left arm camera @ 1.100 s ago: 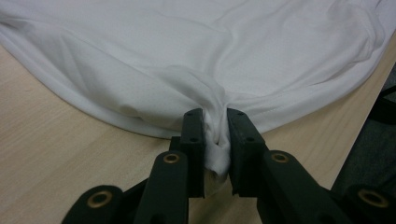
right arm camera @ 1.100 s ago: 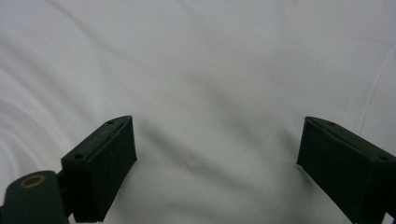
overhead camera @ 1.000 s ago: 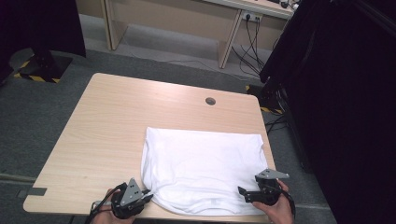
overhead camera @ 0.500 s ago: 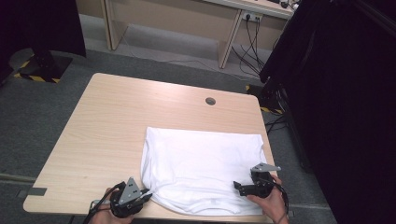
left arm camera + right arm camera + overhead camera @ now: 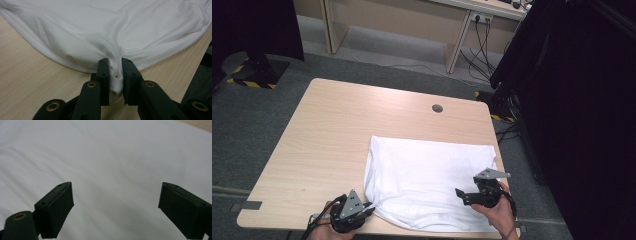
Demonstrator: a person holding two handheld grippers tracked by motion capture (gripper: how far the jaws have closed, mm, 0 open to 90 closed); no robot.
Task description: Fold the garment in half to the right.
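A white garment (image 5: pixel 427 175) lies flat on the near right part of the wooden table (image 5: pixel 332 130). My left gripper (image 5: pixel 369 207) sits at the garment's near left corner. In the left gripper view its jaws (image 5: pixel 115 62) are shut on a bunched fold of the white fabric (image 5: pixel 112 30). My right gripper (image 5: pixel 461 197) hovers over the near right part of the garment and points left. In the right gripper view it (image 5: pixel 116 195) stands open above the white cloth (image 5: pixel 112 157). Its jaws have just been closing slightly, with nothing pinched between them.
A round cable hole (image 5: pixel 437 108) sits in the table's far side. Another desk (image 5: pixel 452 30) with hanging cables (image 5: pixel 479 45) stands behind. A black curtain (image 5: pixel 577 100) hangs close to the table's right edge, and a stand base (image 5: pixel 257 70) rests on the floor at far left.
The right gripper has moved left and a little up, from the garment's right edge to over the cloth. The left gripper has stayed put, still pinching the fabric.
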